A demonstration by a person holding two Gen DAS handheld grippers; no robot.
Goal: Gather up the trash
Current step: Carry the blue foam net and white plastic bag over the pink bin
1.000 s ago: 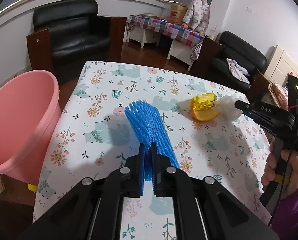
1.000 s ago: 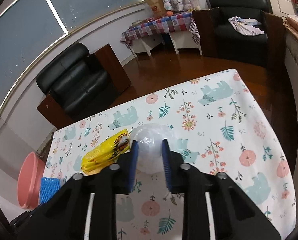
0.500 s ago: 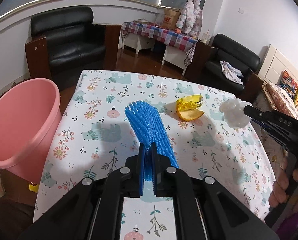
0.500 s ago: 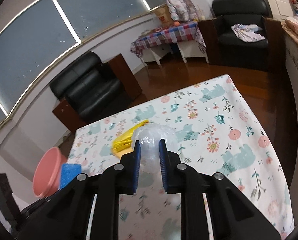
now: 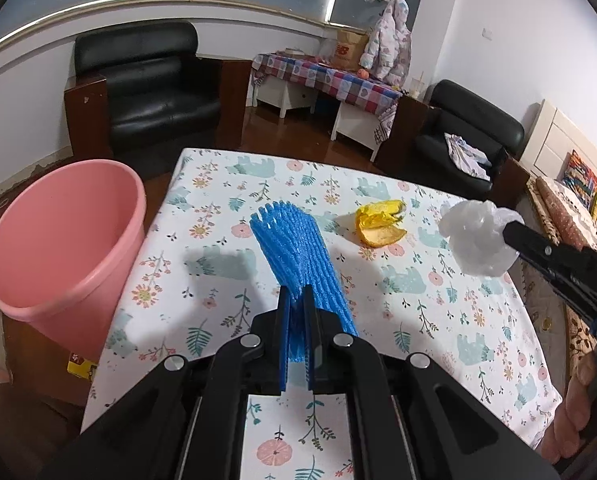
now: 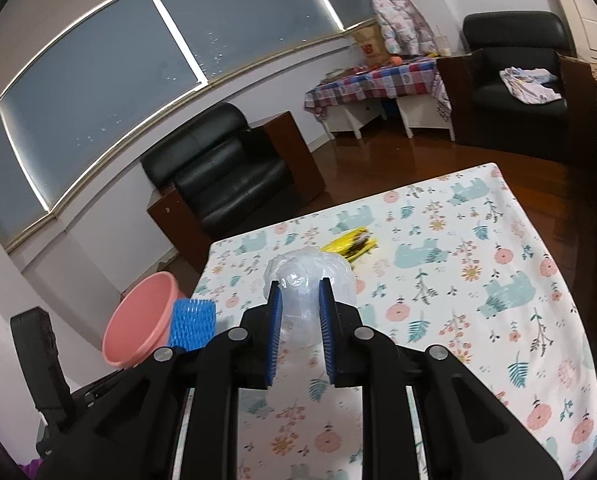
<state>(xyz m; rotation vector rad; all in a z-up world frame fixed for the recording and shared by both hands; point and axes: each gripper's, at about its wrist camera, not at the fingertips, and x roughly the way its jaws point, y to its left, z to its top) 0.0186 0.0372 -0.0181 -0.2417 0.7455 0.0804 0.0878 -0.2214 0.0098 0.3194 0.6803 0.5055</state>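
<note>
Right now your left gripper [image 5: 297,300] is pinched tight on the blue net [image 5: 294,252], a foam sleeve that fans out ahead of the jaws above the counter [image 5: 218,280]. Its far end points toward the middle of the floral cloth, and its shadow falls on the cloth to the left.

Your right gripper [image 6: 300,296] is clamped on the bag [image 6: 310,280], a crumpled wad of clear plastic that bulges out past the blue pads [image 6: 275,320]. In the left view the bag [image 5: 478,236] hangs in the air over the right side of the counter, at the tip of the right gripper [image 5: 510,228], with your right hand [image 5: 578,408] on its handle at the lower right.

One piece of trash lies on the counter: the wrapper [image 5: 380,224], yellow and curled, between the net and the bag. In the right view the wrapper [image 6: 350,244] sits just beyond the bag.

The bin [image 5: 58,240], pink and round, stands on the floor against the counter's left edge, its mouth open upward.
</note>
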